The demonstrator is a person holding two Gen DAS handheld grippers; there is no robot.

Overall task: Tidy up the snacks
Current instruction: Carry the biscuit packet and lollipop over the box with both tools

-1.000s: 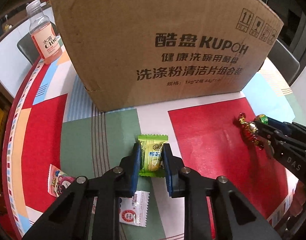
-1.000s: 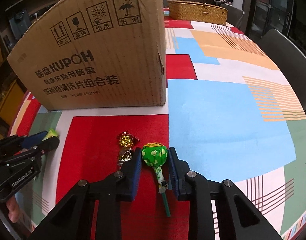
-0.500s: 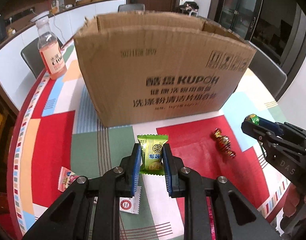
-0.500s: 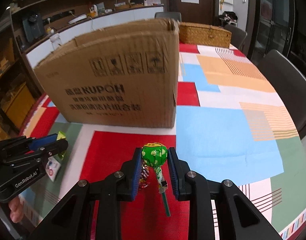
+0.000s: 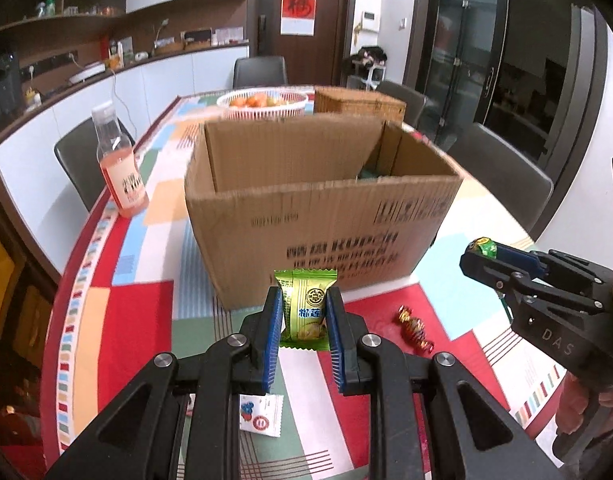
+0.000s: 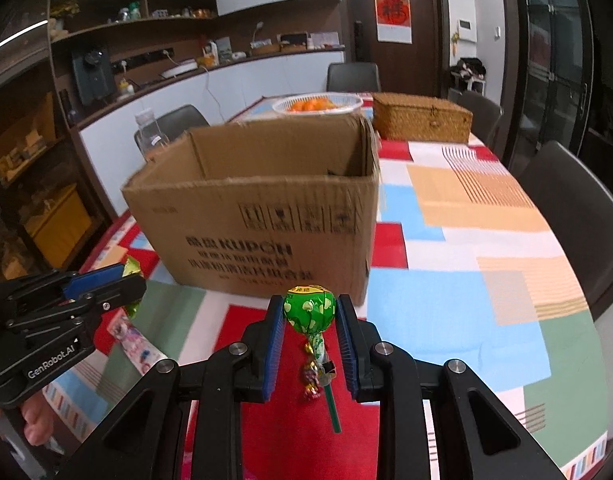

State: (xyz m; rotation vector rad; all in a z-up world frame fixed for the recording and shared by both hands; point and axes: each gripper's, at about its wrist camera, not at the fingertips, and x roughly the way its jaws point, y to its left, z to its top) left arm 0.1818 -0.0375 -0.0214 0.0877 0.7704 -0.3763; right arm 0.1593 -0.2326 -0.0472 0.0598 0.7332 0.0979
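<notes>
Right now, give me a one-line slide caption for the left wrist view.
Left tongs grip a green durian candy packet before the open cardboard box; right tongs carry a green lollipop.

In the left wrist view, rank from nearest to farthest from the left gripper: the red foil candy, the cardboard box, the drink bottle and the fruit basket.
From the left gripper:
1. Red foil candy, just to its right on the table.
2. Cardboard box, straight ahead.
3. Drink bottle, far left.
4. Fruit basket, behind the box.

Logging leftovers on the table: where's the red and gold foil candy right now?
In the left wrist view the red and gold foil candy lies on the tablecloth's red patch, right of the left gripper and in front of the cardboard box.
</notes>
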